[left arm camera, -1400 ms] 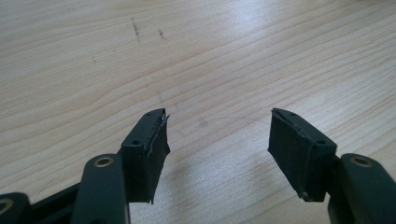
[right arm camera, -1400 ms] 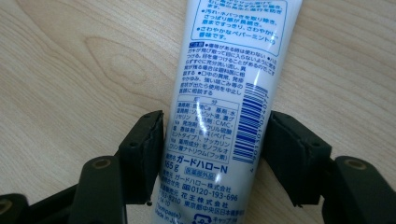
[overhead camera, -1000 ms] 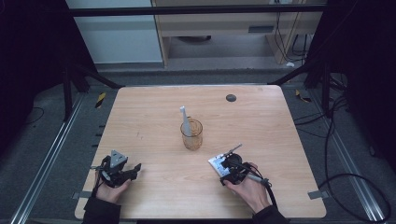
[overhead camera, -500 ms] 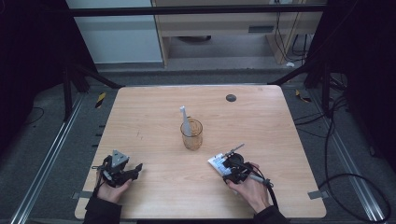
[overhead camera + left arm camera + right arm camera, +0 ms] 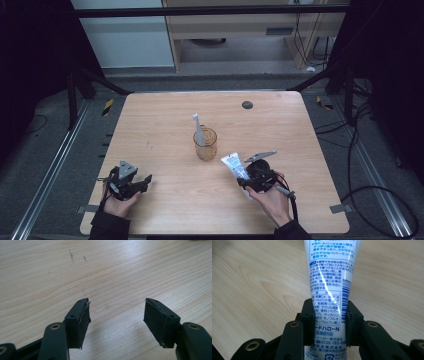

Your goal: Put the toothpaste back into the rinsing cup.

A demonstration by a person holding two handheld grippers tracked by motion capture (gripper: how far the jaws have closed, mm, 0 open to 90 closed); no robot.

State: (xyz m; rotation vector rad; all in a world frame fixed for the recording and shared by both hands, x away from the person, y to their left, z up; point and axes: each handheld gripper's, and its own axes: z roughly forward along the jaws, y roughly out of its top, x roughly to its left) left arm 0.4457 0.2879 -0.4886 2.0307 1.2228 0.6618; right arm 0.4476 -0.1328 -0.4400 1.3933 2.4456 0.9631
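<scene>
A white toothpaste tube (image 5: 331,280) with blue print is clamped between the jaws of my right gripper (image 5: 330,317). In the high view that tube (image 5: 234,165) points up and left from the right gripper (image 5: 245,176), just right of a clear amber cup (image 5: 205,144) at the table's middle. A white toothbrush (image 5: 198,128) stands in the cup, leaning left. My left gripper (image 5: 145,181) rests near the front left of the table, and in its own view the left gripper (image 5: 117,315) is open over bare wood with nothing between its fingers.
The wooden table (image 5: 150,125) has a small dark round spot (image 5: 247,105) near its far edge. Dark metal frame rails and cables lie on the floor around the table. A person's hands hold both grippers near the front edge.
The right gripper has lifted and tilted the toothpaste tube a little toward the cup. The left gripper has stayed in place.
</scene>
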